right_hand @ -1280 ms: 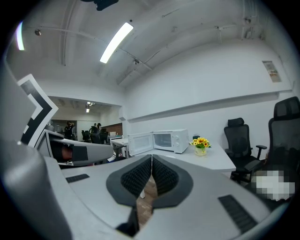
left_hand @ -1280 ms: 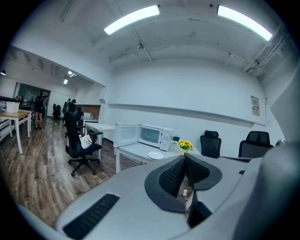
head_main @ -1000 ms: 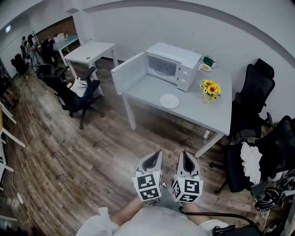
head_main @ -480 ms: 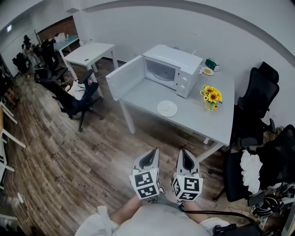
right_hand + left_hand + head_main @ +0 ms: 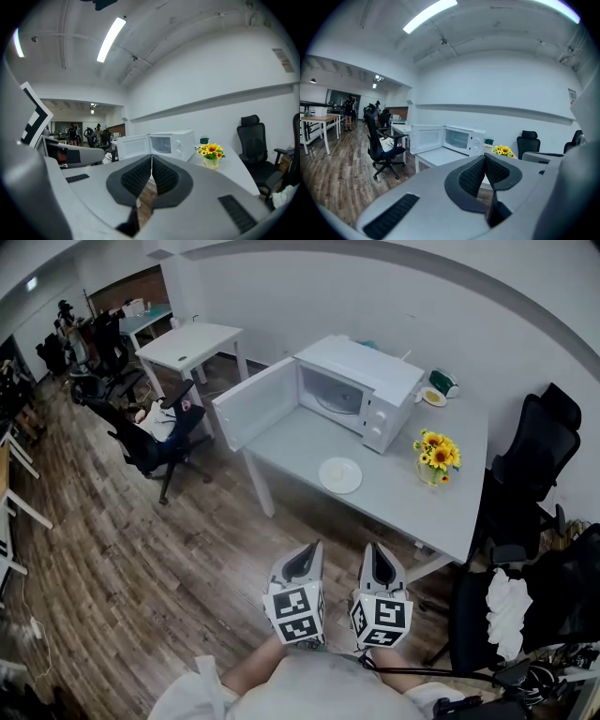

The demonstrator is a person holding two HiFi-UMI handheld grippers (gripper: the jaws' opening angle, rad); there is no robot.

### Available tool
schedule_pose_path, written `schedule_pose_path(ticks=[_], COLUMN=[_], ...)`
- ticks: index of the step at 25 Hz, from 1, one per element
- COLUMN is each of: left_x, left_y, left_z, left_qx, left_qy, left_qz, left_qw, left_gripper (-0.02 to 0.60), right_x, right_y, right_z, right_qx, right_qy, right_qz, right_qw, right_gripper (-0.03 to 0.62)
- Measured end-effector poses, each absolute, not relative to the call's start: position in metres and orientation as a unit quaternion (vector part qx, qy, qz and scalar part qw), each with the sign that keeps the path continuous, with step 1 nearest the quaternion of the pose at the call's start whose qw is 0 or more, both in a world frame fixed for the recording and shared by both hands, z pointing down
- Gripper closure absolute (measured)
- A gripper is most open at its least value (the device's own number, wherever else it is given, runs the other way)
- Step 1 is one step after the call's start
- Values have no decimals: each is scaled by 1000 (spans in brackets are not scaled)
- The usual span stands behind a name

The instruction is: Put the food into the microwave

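- My left claw (image 5: 316, 550) and right claw (image 5: 372, 550) are both pressed together, empty, above the wooden plank floor (image 5: 141, 549).
- The round white plate (image 5: 339, 474) lies on the grey desk (image 5: 417, 507), just before the open-doored white microwave (image 5: 370, 390).

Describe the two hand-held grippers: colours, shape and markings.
Both the left hand-held gripper and right hand-held gripper have pale grey, tapering shells with dark ribbed pads. Each carries a cube of black-and-white square markers. A black cable trails by the right one.
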State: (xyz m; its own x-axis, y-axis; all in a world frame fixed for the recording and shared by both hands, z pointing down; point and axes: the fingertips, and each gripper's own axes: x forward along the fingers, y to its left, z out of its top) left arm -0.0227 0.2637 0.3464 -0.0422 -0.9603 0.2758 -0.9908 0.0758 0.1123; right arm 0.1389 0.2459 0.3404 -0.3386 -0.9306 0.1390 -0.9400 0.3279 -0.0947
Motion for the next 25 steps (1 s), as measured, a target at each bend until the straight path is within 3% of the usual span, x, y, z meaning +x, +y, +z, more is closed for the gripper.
schedule_pose_path(ticks=[25], left_x=[-26], left_y=[159], left_z=[372], left_qx=[674], left_qy=[-720], left_qz=[65], left_qw=[155], left_gripper=[164], right_x=[134], right_y=[143], right_z=[363], right_qx=[564], right_qy=[-820], right_qz=[88], right_qw=[46], right_gripper=[576])
